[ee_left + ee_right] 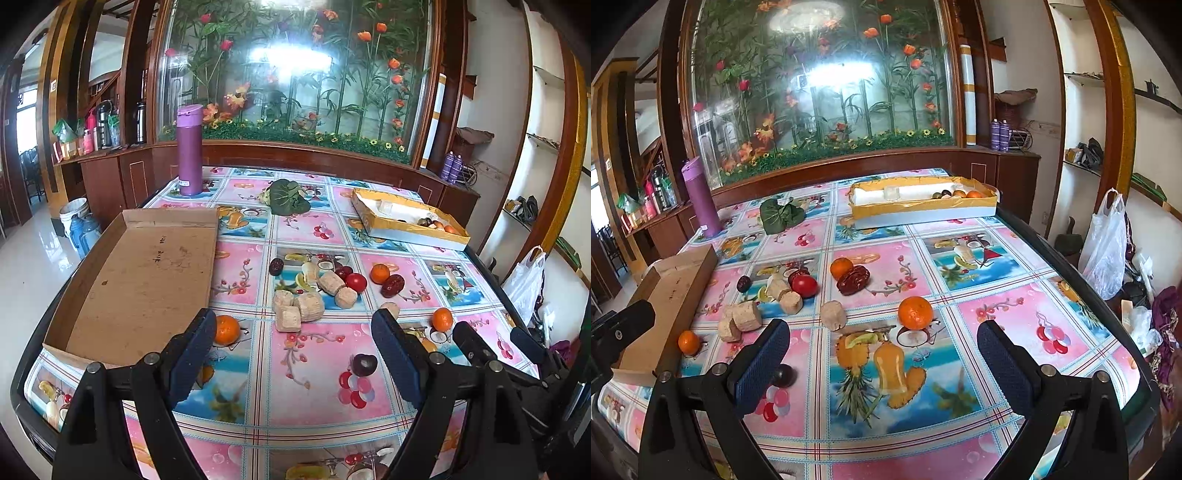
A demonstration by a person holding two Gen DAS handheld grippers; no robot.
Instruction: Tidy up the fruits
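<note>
Behind the released, empty left gripper point(293, 350) and right gripper point(882, 354), half-hidden tangerine point(227, 329) and perhaps a plum point(786, 374).

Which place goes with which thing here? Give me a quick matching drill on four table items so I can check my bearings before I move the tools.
Things:
1. purple bottle
2. brown cardboard tray
3. yellow-rimmed box
4. green leaf

Places or states:
A. far right of the table, a few fruits already inside
B. standing upright at the far left corner
C. lying flat at the far middle, between bottle and box
D. left edge of the table, nothing inside

Pairs: 1-B, 2-D, 3-A, 4-C
</note>
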